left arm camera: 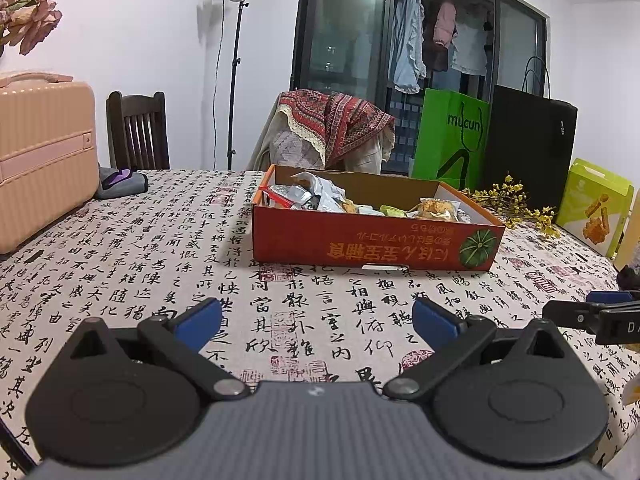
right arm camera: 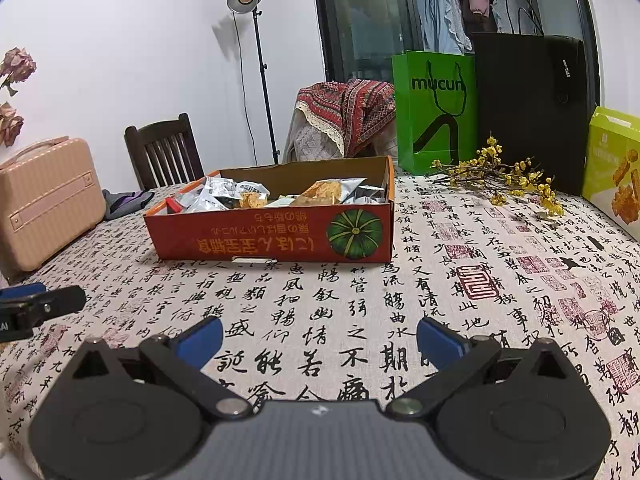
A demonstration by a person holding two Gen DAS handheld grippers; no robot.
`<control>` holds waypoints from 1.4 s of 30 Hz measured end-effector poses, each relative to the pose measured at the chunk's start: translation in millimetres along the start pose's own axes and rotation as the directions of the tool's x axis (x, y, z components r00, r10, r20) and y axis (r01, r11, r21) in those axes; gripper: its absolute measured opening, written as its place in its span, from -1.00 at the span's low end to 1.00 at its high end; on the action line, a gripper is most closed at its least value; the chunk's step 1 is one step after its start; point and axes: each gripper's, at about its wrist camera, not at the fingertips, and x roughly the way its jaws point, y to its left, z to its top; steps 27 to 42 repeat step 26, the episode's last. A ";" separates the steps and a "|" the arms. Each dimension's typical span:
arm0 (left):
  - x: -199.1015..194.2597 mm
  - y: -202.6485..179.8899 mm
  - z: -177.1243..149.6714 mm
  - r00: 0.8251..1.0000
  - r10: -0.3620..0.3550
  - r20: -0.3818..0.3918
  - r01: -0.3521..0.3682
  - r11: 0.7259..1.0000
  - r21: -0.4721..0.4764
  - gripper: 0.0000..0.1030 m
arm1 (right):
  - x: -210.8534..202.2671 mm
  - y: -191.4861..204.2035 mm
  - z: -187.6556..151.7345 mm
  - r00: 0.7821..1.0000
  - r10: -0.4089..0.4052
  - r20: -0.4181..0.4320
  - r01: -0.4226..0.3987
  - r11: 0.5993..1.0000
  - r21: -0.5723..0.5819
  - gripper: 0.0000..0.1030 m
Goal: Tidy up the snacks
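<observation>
Orange cardboard box (left arm camera: 372, 240) sits mid-table on calligraphy-print tablecloth (left arm camera: 160, 248), holding wrapped snacks (left arm camera: 316, 196); wrapper print too small to read, box walls hide lower packets. Left gripper (left arm camera: 316, 318) hovers over cloth, blue pads spread wide, holding nothing. Right gripper (right arm camera: 320, 338) likewise spread wide, empty, above cloth. Each gripper pokes into other's view at frame edge, cut off. Right view shows yellow-green snack carton (right arm camera: 612, 168) larger, cropped at edge; yellow flower sprig (right arm camera: 508, 176) lies beside it.
</observation>
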 end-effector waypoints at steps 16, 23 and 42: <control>-0.5 0.1 0.3 1.000 -0.013 0.003 0.013 1.000 0.000 1.00 | 0.5 -0.2 0.0 1.000 -0.001 -0.001 0.001 1.000 0.000 1.00; -0.6 -0.8 -1.5 1.000 -0.017 0.003 0.017 1.000 0.001 1.00 | 2.3 -0.8 -1.0 1.000 0.000 -0.005 0.000 1.000 0.000 1.00; -1.8 0.4 -1.8 1.000 -0.019 0.014 0.019 1.000 -0.004 1.00 | 5.1 -1.3 -2.8 1.000 -0.001 -0.011 0.001 1.000 0.000 1.00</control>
